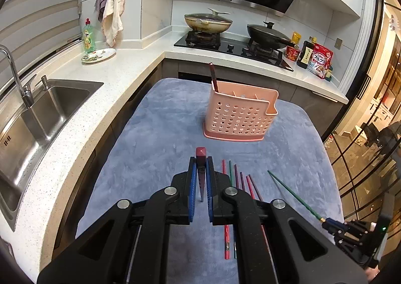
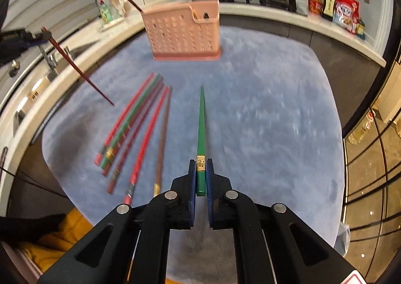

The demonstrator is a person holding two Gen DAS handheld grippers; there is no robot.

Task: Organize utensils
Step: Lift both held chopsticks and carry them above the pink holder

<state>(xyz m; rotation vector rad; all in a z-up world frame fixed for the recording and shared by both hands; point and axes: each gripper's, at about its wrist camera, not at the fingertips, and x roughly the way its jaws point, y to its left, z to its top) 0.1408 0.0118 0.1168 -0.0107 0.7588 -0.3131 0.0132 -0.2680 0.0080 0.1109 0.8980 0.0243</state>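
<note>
A pink perforated utensil holder (image 1: 239, 114) stands on the blue-grey mat (image 1: 155, 128), with one dark red chopstick (image 1: 213, 77) upright in it. My left gripper (image 1: 201, 166) is shut on a dark red chopstick (image 1: 201, 171), held above the mat, tip pointing down and back. My right gripper (image 2: 200, 173) is shut on a green chopstick (image 2: 201, 121) by its thick end, tip toward the holder (image 2: 184, 30). Several red, green and brown chopsticks (image 2: 135, 131) lie on the mat to its left.
A sink (image 1: 32, 118) and faucet (image 1: 15, 73) sit in the left counter. A dish-soap bottle (image 1: 88, 37) and plate (image 1: 99, 55) stand behind. Two pans (image 1: 208, 22) sit on the stove. Food packets (image 1: 319, 60) stand at the right.
</note>
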